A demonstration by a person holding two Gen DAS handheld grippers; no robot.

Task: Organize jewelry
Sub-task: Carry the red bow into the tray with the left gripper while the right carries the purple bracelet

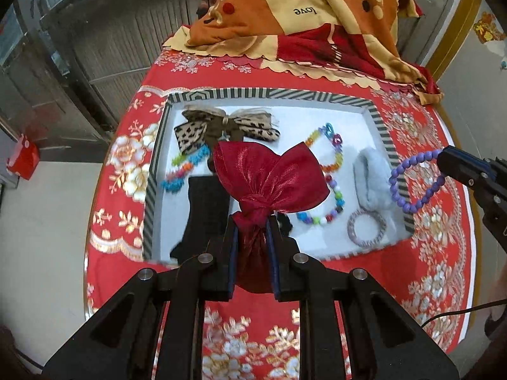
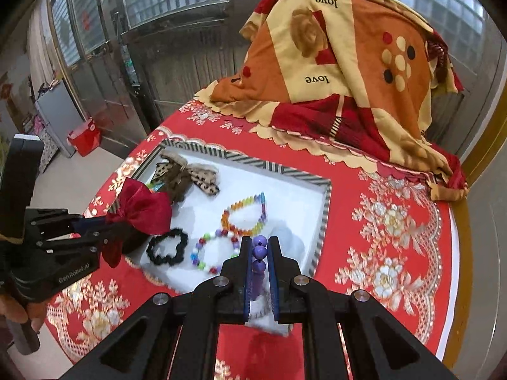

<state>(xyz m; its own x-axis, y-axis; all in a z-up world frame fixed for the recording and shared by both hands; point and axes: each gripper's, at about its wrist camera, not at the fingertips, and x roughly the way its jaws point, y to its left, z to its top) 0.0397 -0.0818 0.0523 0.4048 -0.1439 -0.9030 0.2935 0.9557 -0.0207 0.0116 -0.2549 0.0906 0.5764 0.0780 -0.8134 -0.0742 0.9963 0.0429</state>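
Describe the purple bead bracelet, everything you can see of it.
The purple bracelet is a loop of round, smooth, matte-looking lilac beads, plastic by the look. The right gripper has its jaws shut on one side of the loop. The rest hangs free in the air, above the tray's striped right rim and the red cloth. In the right wrist view only a few beads show between the jaws.

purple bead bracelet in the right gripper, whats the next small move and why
Probably carry it on clear of the tray to a bare patch of cloth. The right gripper is shut on the purple bead bracelet, which hangs over the tray's edge, already lifted off the other pieces.
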